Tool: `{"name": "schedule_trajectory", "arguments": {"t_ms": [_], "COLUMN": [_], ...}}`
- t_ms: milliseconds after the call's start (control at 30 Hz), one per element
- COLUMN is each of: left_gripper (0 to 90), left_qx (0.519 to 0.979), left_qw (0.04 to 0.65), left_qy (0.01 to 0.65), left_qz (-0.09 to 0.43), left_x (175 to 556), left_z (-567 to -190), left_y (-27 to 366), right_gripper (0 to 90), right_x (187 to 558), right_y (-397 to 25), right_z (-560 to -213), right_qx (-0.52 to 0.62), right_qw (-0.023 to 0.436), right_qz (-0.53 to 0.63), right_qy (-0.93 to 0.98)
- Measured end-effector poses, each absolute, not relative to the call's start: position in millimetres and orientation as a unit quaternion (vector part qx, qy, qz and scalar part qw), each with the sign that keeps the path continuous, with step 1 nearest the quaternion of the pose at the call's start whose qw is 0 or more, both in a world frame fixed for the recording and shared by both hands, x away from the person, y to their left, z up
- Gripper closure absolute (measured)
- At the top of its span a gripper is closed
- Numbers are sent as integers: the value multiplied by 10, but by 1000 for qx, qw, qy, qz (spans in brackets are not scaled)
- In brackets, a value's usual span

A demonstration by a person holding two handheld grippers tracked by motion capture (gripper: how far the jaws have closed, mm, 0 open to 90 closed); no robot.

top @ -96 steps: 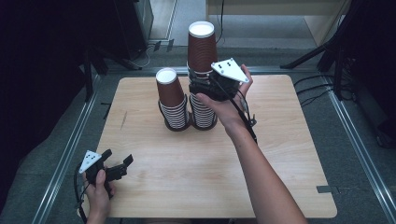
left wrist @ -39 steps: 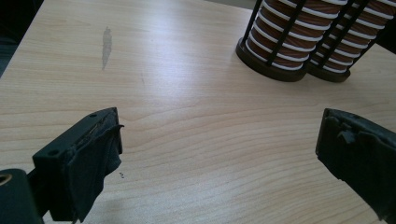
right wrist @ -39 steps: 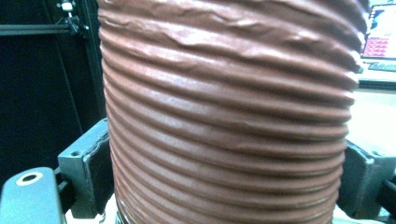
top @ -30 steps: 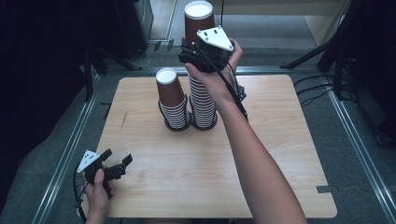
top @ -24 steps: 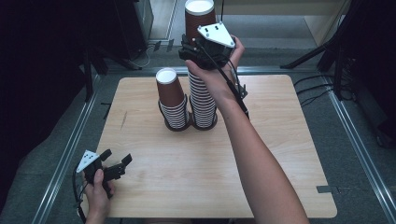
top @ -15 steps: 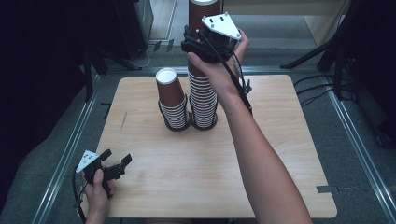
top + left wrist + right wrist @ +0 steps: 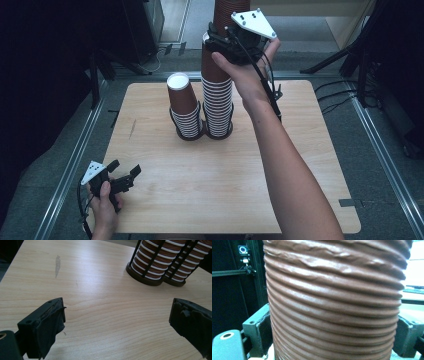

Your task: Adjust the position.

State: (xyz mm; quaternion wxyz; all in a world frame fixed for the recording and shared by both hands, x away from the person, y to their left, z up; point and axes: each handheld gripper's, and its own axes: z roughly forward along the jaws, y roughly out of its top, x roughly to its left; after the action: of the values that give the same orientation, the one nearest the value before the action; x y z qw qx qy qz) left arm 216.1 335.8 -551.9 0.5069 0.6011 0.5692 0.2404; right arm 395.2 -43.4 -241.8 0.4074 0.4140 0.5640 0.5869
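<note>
Two stacks of ribbed brown paper cups stand in black wire holders at the back of the wooden table (image 7: pixel 210 190): a short stack (image 7: pixel 185 107) and, touching it on the right, a tall stack (image 7: pixel 218 100). High over the tall stack, my right gripper (image 7: pixel 216 42) is shut on the top cup (image 7: pixel 231 11), whose upper part is cut off by the frame. In the right gripper view that cup (image 7: pixel 334 290) stands between both jaws of the right gripper (image 7: pixel 334 335). My left gripper (image 7: pixel 125 175) rests open at the table's near left corner. In its own view the left gripper (image 7: pixel 117 325) holds nothing.
The holder bases (image 7: pixel 155 281) lie ahead and to the right of the left gripper. The right gripper's cable (image 7: pixel 272 100) hangs down to the table behind the stacks. Metal rails (image 7: pixel 70 165) run along both sides of the table, with black stand legs (image 7: pixel 350 55) beyond.
My right gripper has risen with the top cup, up and slightly right over the tall stack. The left gripper has stayed where it was, open.
</note>
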Motion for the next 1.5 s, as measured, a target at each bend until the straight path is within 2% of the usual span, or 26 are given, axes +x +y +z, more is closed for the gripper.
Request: {"name": "schedule_trajectory", "arguments": {"t_ms": [733,1067,1500], "left_gripper": [7,7,7], "left_qx": [604,606,609], "left_qw": [505,501,497], "left_qy": [566,565,565], "left_qz": [245,248,250], "left_x": [2160,2161,2161], "left_z": [-5520,-5519,-5518], "left_y": [3348,3332,3322], "right_gripper": [105,105,110], "right_x": [3653,3395,3084], "right_y": [-1111,-1287,-1453], "right_z": [-2601,-2920,-3391], "right_qx": [423,407,416], "right_qw": [414,437,426], "right_qz": [588,565,563], "right_qy": [552,569,573]}}
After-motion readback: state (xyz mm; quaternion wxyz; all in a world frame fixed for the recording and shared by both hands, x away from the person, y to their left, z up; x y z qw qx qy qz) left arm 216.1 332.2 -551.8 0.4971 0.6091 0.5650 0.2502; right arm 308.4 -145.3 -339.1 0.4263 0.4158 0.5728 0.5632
